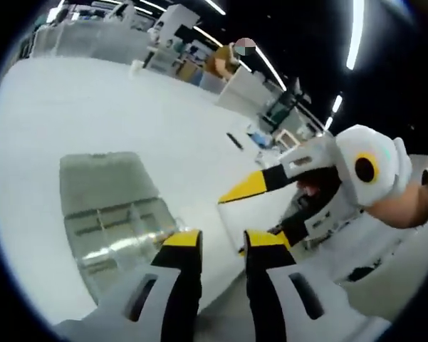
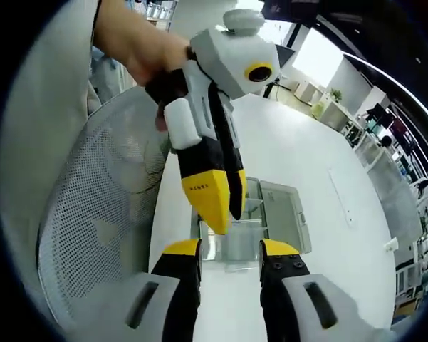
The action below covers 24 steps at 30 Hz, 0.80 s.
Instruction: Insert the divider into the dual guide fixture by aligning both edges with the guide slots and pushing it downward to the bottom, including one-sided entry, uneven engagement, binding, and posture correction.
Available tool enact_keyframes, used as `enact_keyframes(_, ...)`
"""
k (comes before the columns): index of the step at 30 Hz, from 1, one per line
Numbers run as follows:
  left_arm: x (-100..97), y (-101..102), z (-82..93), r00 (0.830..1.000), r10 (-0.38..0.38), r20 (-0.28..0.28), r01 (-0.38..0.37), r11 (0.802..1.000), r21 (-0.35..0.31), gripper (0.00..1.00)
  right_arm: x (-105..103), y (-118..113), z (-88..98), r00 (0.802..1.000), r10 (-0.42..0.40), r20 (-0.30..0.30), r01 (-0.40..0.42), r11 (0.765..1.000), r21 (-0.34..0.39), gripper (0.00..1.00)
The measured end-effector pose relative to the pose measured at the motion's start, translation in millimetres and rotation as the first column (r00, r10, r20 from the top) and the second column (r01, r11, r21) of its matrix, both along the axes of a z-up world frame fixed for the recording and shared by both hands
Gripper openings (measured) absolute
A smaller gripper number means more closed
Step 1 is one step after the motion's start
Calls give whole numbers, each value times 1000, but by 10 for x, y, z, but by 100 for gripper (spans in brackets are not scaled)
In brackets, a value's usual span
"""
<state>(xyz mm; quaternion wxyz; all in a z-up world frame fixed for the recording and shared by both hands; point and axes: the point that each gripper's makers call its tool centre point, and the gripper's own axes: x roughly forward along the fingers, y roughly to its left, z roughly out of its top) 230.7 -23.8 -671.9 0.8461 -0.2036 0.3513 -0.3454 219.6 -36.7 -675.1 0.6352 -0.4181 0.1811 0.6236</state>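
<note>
Looking along your left gripper (image 1: 222, 246), its fingers released with nothing between them, you have wide bare tabletop (image 1: 92, 107) beyond the clear fixture (image 1: 110, 210) just left of them, while your right gripper (image 2: 229, 255), likewise parted, faces that fixture (image 2: 270, 214) straight ahead.

left gripper (image 1: 221, 246), right gripper (image 2: 230, 256): white bodies, black fingers (image 1: 181, 274) tipped yellow, slotted shells.
</note>
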Motion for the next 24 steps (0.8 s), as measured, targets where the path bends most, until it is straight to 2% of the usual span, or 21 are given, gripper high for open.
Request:
enact_keyframes(12,-47,-29,25,998,15,-59,-18,998,-62,7,-19,38,44,999,9,38,-9,1000,4,27)
enact_keyframes(24,-106,-69,10,995,1,-98,-8,997,-76,0,-21,52,48,998,13,56,-13,1000,-5,27)
